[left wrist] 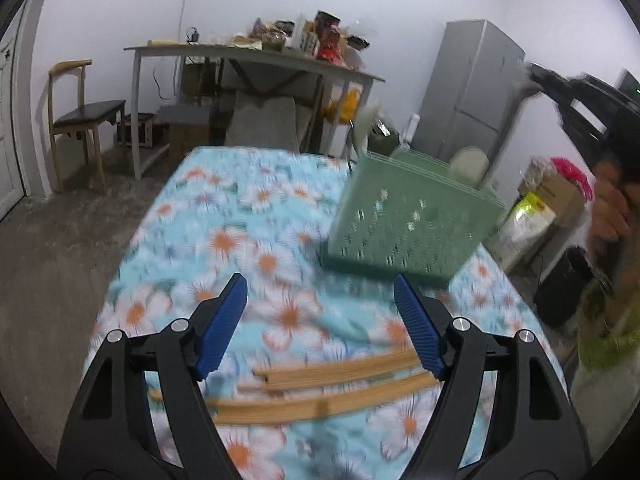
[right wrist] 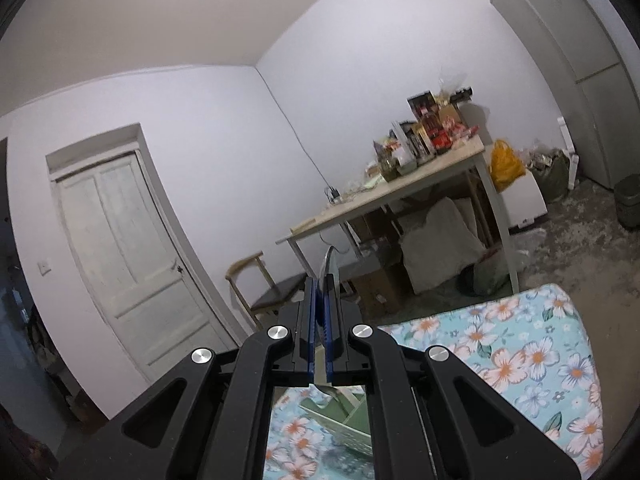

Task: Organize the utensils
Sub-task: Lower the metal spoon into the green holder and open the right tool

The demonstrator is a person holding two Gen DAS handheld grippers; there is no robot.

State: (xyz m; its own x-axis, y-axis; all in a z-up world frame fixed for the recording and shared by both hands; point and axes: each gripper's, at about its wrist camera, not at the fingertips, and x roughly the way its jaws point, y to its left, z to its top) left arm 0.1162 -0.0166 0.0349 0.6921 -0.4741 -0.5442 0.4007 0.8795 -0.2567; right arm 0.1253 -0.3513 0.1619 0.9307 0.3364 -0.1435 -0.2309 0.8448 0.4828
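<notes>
Left hand-held gripper [left wrist: 320, 292], black-armed with ribbed blue pads, hangs with its jaws wide apart above a tabletop [left wrist: 224, 216] spread with a light-blue cloth printed with white and orange flowers. Nothing lies between the blue pads. Just below and in front of them rests a loose bunch of pale wooden chopsticks [left wrist: 320, 388], lying crosswise on the cloth, their right ends passing under the right-hand pad; whether that pad touches them cannot be told through the blur. Farther back and to the right stands a pale green perforated plastic basket [left wrist: 404, 220], with the cloth between it and the chopsticks bare.

Right hand-held gripper [right wrist: 320, 284] has its blue pads pressed together on a thin, curved metal utensil [right wrist: 332, 264] that sticks out past the fingertips; what kind of utensil it is cannot be made out. In the left wrist view a person's hand [left wrist: 612, 208] holds this gripper off the tabletop's right edge, beyond the basket.

Around the tabletop: a grey-topped side table [right wrist: 404, 188] piled with boxes and jars, a wooden chair with a dark seat [left wrist: 80, 120], a white panelled door [right wrist: 128, 264], a tall grey refrigerator [left wrist: 468, 88] and bags on the concrete floor.
</notes>
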